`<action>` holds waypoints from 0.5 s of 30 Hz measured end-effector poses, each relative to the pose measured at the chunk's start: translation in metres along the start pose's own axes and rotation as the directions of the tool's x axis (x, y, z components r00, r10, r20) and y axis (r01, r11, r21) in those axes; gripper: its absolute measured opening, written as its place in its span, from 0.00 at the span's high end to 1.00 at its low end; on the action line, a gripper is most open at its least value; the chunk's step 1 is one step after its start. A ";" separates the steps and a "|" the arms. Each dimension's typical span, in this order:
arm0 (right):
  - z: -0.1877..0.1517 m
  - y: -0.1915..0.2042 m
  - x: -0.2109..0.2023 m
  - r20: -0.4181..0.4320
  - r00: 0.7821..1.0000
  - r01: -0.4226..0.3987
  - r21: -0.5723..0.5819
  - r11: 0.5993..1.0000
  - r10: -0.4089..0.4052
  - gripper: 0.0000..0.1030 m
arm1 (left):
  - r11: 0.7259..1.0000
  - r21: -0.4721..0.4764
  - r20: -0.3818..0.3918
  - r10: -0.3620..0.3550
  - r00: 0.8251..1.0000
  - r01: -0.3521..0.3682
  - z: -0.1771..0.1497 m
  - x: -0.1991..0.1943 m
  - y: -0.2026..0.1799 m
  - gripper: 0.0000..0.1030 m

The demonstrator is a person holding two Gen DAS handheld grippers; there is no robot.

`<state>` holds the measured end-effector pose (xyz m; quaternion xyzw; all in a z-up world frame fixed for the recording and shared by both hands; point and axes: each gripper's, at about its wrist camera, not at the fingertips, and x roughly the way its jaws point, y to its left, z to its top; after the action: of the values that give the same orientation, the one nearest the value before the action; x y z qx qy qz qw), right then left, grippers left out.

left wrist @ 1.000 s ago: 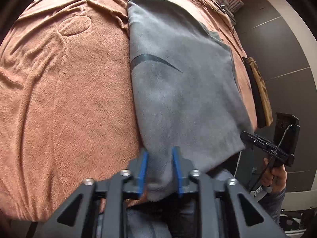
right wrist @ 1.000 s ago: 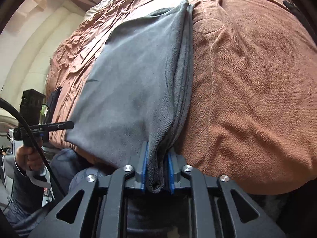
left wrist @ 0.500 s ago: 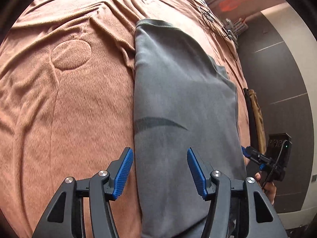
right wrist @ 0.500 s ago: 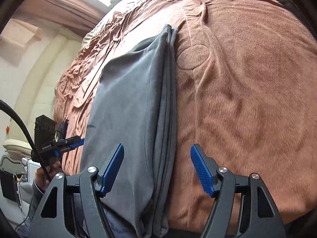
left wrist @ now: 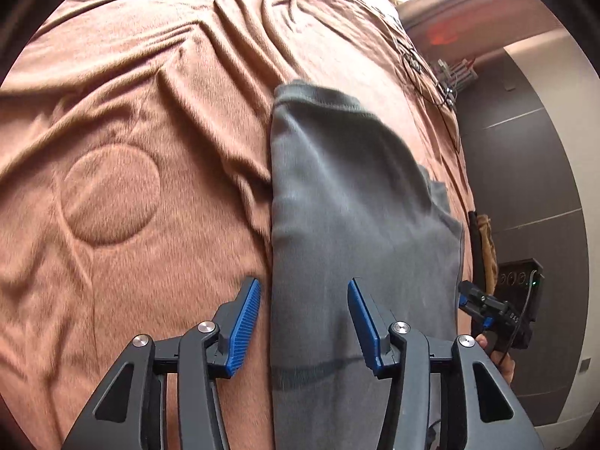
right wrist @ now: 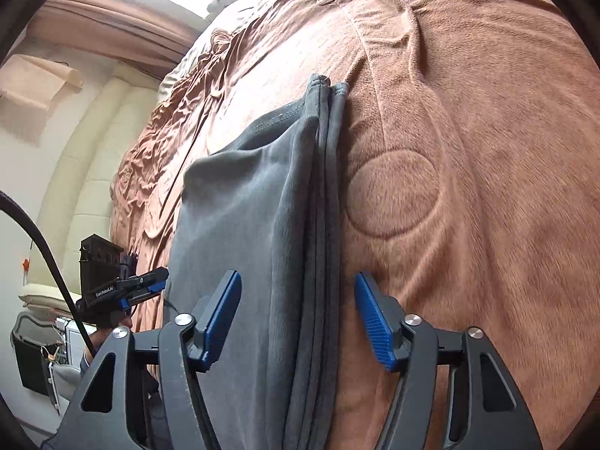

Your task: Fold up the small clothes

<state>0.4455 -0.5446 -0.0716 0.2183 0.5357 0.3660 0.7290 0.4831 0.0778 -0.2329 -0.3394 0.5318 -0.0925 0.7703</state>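
Letting go moments ago, the left hand-held gripper [left wrist: 303, 322] and right hand-held gripper [right wrist: 296, 318] now hover part-open and narrowing, gripping nothing. The folded grey garment [left wrist: 356, 225] lies on the bed [left wrist: 131, 150] near its front edge, ready for another fold.

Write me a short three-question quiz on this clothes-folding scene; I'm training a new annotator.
1. True or false: the folded grey cotton garment lies on a brown plush blanket.
2. The left tool's pads: A gripping cloth, B apart, not pressing it.
3. In the right wrist view, which side of the garment shows stacked folded edges?

Key: 1 true; 2 B; 3 right side, nearest the blanket's round imprint.
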 end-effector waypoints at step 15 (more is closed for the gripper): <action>0.044 -0.017 0.039 -0.024 0.997 -0.067 0.008 0.998 0.067 0.63 | 0.998 -0.021 0.047 -0.054 0.997 0.055 0.066 0.023 0.007 0.60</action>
<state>0.4984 -0.5229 -0.0934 0.2340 0.5383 0.3909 0.7090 0.5491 0.0989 -0.2412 -0.3643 0.5054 -0.0997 0.7758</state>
